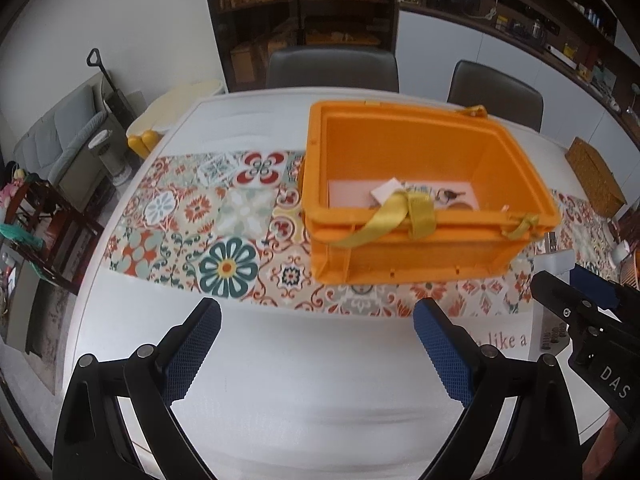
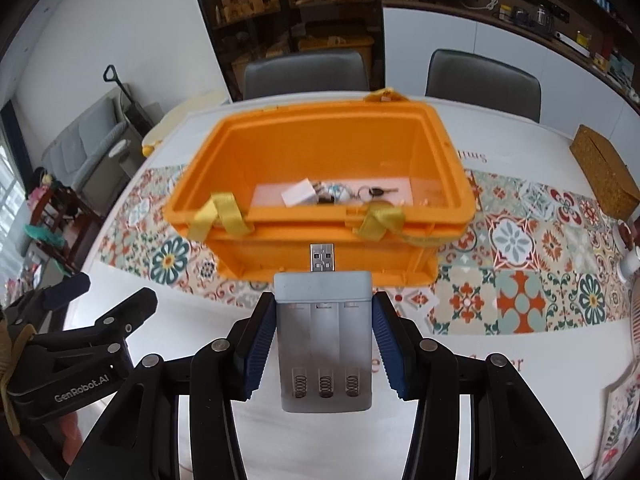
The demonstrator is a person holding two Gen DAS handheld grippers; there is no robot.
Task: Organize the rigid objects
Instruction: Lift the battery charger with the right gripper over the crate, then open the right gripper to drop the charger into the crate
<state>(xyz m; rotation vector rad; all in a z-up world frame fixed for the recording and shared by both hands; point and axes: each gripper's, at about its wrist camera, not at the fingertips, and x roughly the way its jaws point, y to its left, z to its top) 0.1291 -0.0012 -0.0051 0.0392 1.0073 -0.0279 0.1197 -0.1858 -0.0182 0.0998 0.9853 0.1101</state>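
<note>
The right claw (image 2: 325,344) is clamped on a grey battery charger (image 2: 325,340), its USB plug pointing to 12 o'clock at an orange crate (image 2: 320,148) on the patterned surface (image 2: 520,300). The left claw (image 1: 316,352) is spread wide with nothing between its pads, the crate at its 1 o'clock.

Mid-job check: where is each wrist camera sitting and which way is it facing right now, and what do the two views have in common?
Left wrist: on the left tongs, angled down across the table at the orange crate; its own open, empty fingers show, right tongs at the edge.
Right wrist: on the right tongs, facing the crate; they grip a battery charger, left tongs at the edge.
Shared: crate, patterned runner, two chairs.
</note>
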